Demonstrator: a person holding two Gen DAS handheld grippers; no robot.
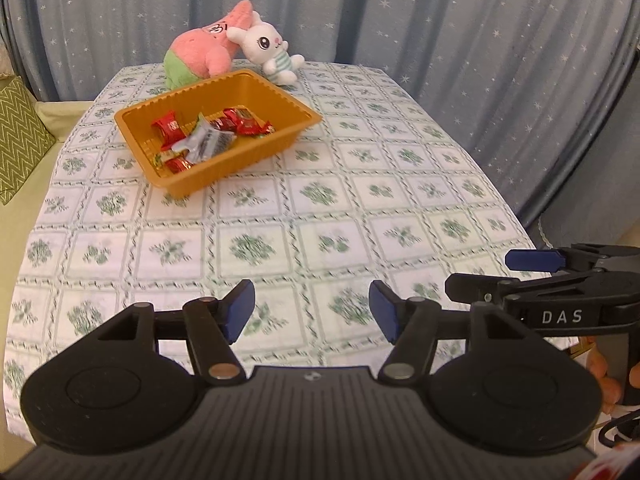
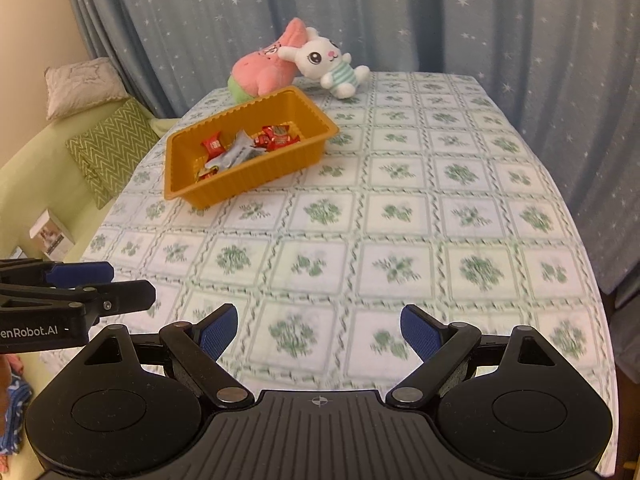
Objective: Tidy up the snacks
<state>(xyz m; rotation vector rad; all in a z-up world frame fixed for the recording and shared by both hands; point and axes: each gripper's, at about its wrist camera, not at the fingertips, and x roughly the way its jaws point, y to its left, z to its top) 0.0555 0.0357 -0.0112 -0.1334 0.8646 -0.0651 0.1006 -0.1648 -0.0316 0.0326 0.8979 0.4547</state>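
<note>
Cushion (image 1: 18,136): green zigzag, on the pale green seat at far left, off the tabletop; nothing to do with your task.
Left tongs (image 1: 312,312): you hold them low over the near edge of the tabletop (image 1: 360,208), blue pads (image 1: 240,312) spread wide, nothing between them. They point straight up the cloth toward the tray, which reads as a rest pose.
Tray (image 1: 272,148): orange plastic, ribbed walls, sitting on the far-left part of the tabletop, turned at an angle to its edges. Well apart from both tongs.
Snacks (image 1: 208,136): red wrapped sweets and one silver-blue packet, all lying loose inside the tray, heaped toward its middle (no count possible, they overlap). No snack is visible out on the cloth.
Plush toys: a pink star figure (image 1: 204,48) just behind the tray, a white rabbit (image 1: 268,48) leaning on it. They look like set dressing at the far edge.
Right tongs (image 2: 316,332): also low at the near edge, just beside your left ones, spread wide and empty.
Judgement: with every visible snack in the tray, gathering looks done or nearly so; if sorting inside the tray is meant, your left tongs sit closer to it.
</note>
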